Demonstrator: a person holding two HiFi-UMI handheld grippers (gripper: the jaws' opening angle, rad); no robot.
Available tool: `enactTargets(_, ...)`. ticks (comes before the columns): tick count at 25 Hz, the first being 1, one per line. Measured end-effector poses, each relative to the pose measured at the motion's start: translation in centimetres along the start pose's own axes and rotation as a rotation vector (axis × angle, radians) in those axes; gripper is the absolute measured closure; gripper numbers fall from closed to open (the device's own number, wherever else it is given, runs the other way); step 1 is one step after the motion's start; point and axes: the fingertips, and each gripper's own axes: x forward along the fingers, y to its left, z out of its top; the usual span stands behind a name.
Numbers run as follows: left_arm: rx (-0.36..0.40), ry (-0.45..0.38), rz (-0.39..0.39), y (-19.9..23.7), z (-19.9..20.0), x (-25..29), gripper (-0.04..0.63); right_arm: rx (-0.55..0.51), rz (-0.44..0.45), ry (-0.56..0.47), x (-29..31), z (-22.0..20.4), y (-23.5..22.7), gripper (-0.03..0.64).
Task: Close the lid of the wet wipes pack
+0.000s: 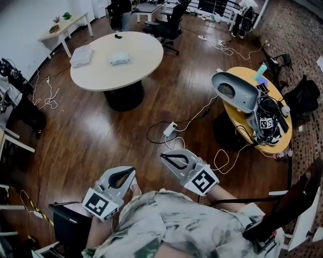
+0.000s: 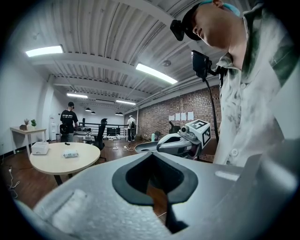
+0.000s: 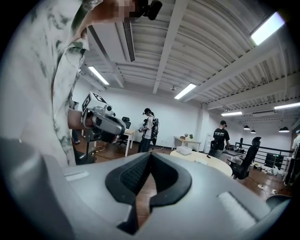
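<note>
Dark wooden floorboards run across an open office, and a round pale table [image 1: 101, 75] stands in the middle of them, well ahead of me. The wet wipes pack [image 1: 120, 59] lies flat near the centre of that table, with a white box [image 1: 81, 55] beside it toward the table's left edge. From this far off I cannot tell whether the pack's lid is up or down. A black office chair [image 1: 169, 25] stands just beyond the table, and a person in dark clothes [image 1: 121, 12] stands past its far side.

My left hand-held gripper [image 1: 132, 170] is well short of the table, close to my chest, its jaws pressed together with nothing between them. My right hand-held gripper [image 1: 164, 156] is equally far from the table, also closed tip to tip and empty. The two tips angle toward one another.

Right of the round table, a yellow-topped table [image 1: 250, 75] carries another grey gripper [image 1: 234, 90] and tangled cables.
</note>
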Motion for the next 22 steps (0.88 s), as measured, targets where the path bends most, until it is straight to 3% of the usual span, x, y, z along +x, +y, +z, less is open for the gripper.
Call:
enactTargets(4, 0.011, -0.012, 0.015, -2.3, 0.3, -0.1, 0.594, 0.048, 0.001, -0.013, -1.5, -0.3, 1.1, 0.611)
enactTargets(13, 0.011, 0.0, -0.01, -6.5, -0.4, 1.0, 0.594, -0.022, 0.03, -0.04, -4.5, -0.3, 2.7, 0.611)
enactTargets(22, 0.016, 0.004, -0.05, -7.9, -0.6, 1.9, 0.594, -0.037, 0.018, -0.05, -6.0, -0.2, 3.4, 0.611)
